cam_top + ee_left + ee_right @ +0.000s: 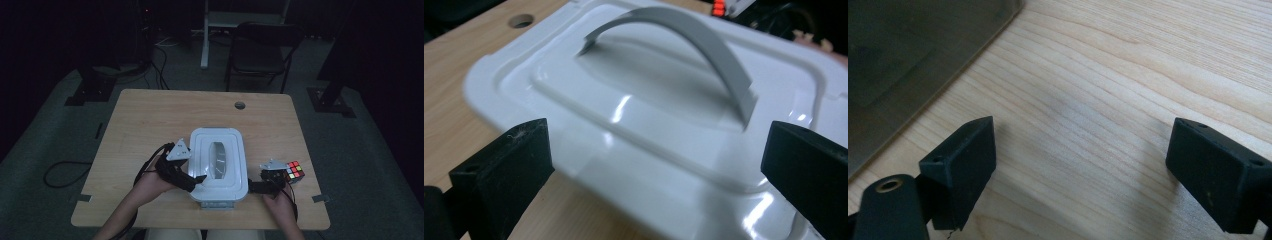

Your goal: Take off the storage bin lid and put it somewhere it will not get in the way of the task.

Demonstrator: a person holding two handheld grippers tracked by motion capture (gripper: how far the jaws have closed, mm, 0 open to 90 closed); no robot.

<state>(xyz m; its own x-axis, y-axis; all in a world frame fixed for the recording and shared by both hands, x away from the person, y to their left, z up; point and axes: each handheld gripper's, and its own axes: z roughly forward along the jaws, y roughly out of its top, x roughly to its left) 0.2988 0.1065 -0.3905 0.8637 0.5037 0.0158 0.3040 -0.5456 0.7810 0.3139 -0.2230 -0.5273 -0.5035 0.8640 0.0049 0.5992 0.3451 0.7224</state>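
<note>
A white plastic box with a lid and an arched grey handle sits at the table's front middle. My left gripper is at the box's left front corner, open, its jaws straddling the lid's edge. In the left gripper view the lid and handle lie just beyond the open left gripper. My right gripper rests low by the box's right side. In the right gripper view the right gripper is open over bare wood, with the box's dark side wall at the upper left.
A colour puzzle cube sits on the wooden table just right of the right hand. A cable hole is near the far edge. A folding chair and stand legs are on the dark floor beyond.
</note>
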